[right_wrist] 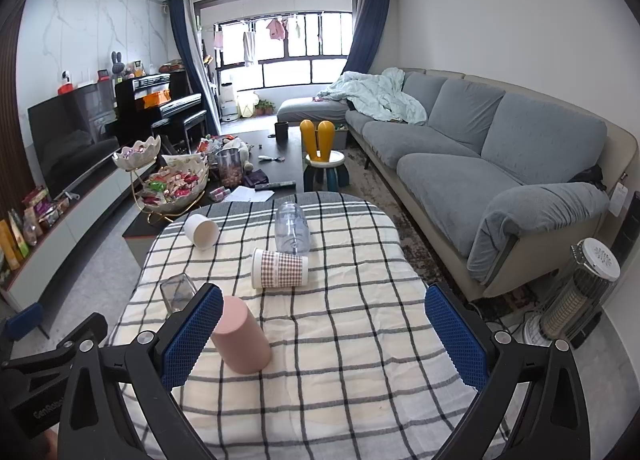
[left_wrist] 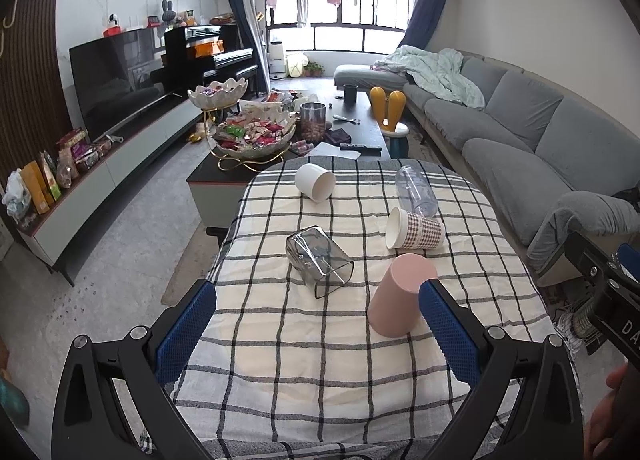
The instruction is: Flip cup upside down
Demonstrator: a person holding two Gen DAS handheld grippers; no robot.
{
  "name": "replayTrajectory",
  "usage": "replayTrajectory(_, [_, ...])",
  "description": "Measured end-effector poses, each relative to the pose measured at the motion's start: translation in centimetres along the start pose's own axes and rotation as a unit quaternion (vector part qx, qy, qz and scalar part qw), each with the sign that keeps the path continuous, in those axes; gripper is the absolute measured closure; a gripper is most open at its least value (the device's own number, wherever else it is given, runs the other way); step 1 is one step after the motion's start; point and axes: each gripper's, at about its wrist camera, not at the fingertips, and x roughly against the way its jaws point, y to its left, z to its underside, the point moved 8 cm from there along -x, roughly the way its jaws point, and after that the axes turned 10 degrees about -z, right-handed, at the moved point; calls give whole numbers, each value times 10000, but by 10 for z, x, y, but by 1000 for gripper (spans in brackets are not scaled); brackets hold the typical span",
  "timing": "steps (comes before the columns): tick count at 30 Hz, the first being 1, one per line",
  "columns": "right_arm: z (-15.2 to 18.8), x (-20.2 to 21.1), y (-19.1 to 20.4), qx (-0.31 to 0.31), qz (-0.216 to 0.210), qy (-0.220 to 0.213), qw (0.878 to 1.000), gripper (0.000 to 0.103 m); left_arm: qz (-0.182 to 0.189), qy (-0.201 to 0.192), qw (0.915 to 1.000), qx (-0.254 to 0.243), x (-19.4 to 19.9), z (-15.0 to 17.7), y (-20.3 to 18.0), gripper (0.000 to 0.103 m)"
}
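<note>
A pink cup [left_wrist: 400,296] stands upside down on the checked tablecloth [left_wrist: 320,360], just left of my left gripper's right finger; it also shows in the right wrist view [right_wrist: 242,336] beside the right gripper's left finger. A smoked glass tumbler [left_wrist: 318,260] [right_wrist: 178,294], a checked paper cup [left_wrist: 414,228] [right_wrist: 280,268], a white cup [left_wrist: 315,181] [right_wrist: 201,233] and a clear plastic cup [left_wrist: 416,189] [right_wrist: 292,227] lie on their sides. My left gripper [left_wrist: 316,316] is open and empty. My right gripper [right_wrist: 324,324] is open and empty.
A dark coffee table [left_wrist: 360,127] with snack bowls [left_wrist: 252,135] stands beyond the small table. A grey sofa [right_wrist: 480,163] runs along the right. A TV [left_wrist: 116,79] and low cabinet are at left. A heater [right_wrist: 580,300] stands on the floor at right.
</note>
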Motion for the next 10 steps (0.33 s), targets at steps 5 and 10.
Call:
replayTrajectory(5, [0,0,-1,-5,-2,9,10000,1,-95,32,9999,-7,-4,2,1,0])
replayTrajectory(10, [5,1,5,-98,1,53,9999,1,-129,179,9998,5,-15,7,4,0])
